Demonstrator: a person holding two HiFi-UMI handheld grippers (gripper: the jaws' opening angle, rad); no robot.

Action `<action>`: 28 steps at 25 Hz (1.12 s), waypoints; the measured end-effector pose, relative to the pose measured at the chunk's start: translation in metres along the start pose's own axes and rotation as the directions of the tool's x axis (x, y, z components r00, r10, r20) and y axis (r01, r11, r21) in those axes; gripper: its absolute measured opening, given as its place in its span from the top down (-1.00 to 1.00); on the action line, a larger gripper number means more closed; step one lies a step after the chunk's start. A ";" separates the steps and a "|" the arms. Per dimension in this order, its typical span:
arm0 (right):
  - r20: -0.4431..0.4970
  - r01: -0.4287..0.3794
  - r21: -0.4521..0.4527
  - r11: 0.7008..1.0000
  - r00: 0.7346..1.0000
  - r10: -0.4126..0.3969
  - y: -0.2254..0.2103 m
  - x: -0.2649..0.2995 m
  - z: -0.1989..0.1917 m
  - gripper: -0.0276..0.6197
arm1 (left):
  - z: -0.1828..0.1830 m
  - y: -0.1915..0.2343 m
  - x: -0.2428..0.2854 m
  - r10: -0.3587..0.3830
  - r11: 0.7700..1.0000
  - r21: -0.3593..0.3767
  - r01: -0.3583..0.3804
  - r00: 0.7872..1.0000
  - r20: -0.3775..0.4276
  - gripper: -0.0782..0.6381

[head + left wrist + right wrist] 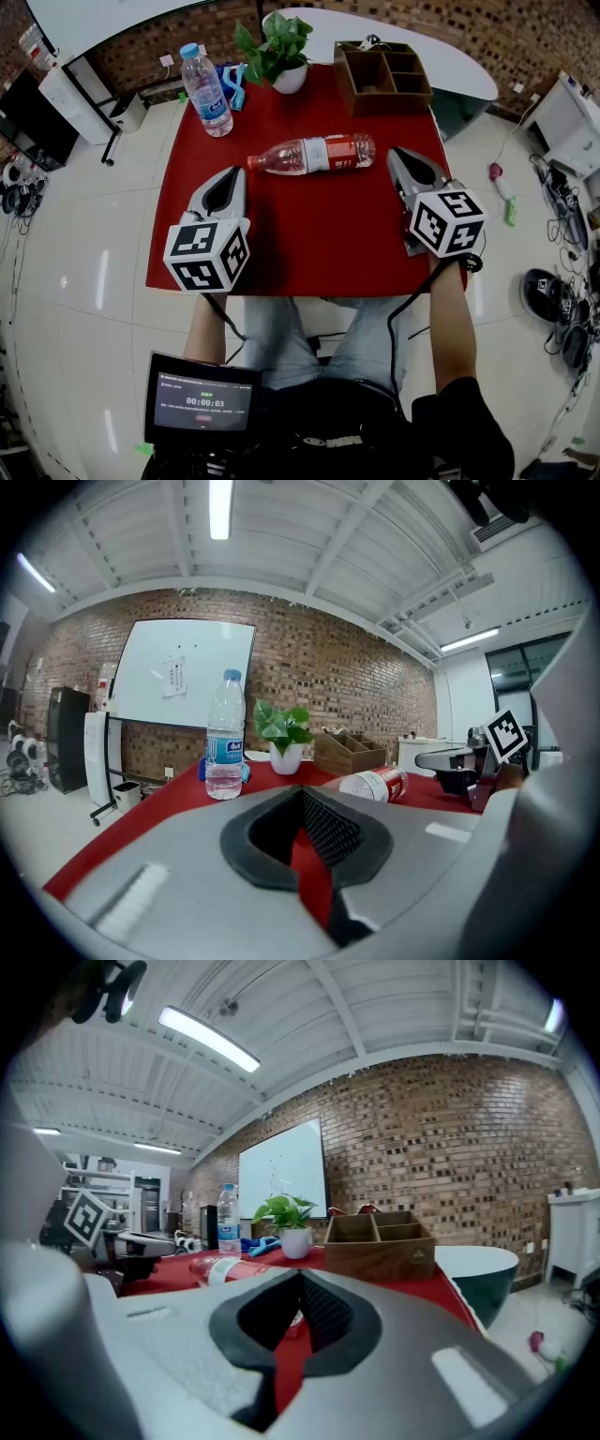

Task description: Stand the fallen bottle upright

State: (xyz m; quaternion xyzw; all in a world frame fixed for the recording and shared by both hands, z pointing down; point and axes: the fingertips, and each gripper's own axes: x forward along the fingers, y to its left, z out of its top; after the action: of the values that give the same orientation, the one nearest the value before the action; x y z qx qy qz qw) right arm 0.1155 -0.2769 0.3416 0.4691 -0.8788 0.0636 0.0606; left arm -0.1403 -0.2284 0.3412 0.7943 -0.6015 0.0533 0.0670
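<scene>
Red tablecloth (309,234), colours upon it
Fallen bottle (314,154): clear, red cap, label red and seemingly part white. Upright bottle (206,91): clear, blue cap and label. Plant (272,42) green, pot (289,80) white; organiser (384,101) brown.

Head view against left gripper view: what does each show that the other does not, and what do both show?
Only the head view: the person's legs and the small screen. Only the left gripper view: the ceiling with its long lamp. Both: the fallen bottle, the standing bottle, the plant, the wooden box, the red table and the right gripper.
</scene>
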 end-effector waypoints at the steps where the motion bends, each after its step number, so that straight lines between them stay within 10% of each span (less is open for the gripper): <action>1: -0.003 -0.036 -0.014 0.999 0.999 0.036 0.005 0.000 0.000 0.91 | 0.000 -0.001 0.000 -0.002 1.000 0.000 0.002 1.000 -0.002 0.76; 11: -0.163 -0.250 -0.383 0.889 0.966 0.202 0.057 -0.001 0.013 0.09 | 0.000 -0.003 -0.003 -0.014 1.000 0.002 0.014 1.000 -0.013 0.76; 14: -0.279 -0.328 -0.560 0.761 0.939 0.199 0.076 0.011 0.022 0.04 | 0.000 -0.003 -0.003 -0.015 1.000 0.002 0.015 1.000 -0.015 0.76; 19: -0.579 -0.582 -0.701 0.411 0.802 0.149 0.118 0.040 0.002 -0.28 | -0.001 -0.003 -0.003 -0.018 1.000 0.000 0.018 1.000 -0.016 0.76; 28: -0.800 -0.782 -0.575 0.241 0.599 0.037 0.134 0.079 -0.040 -0.29 | 0.001 -0.007 -0.008 -0.027 1.000 0.001 0.027 1.000 -0.013 0.76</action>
State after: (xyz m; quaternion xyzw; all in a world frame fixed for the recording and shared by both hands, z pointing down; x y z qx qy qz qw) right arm -0.0375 -0.2608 0.3872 0.0243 -0.7727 -0.2551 0.5807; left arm -0.1360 -0.2190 0.3385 0.8019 -0.5903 0.0581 0.0711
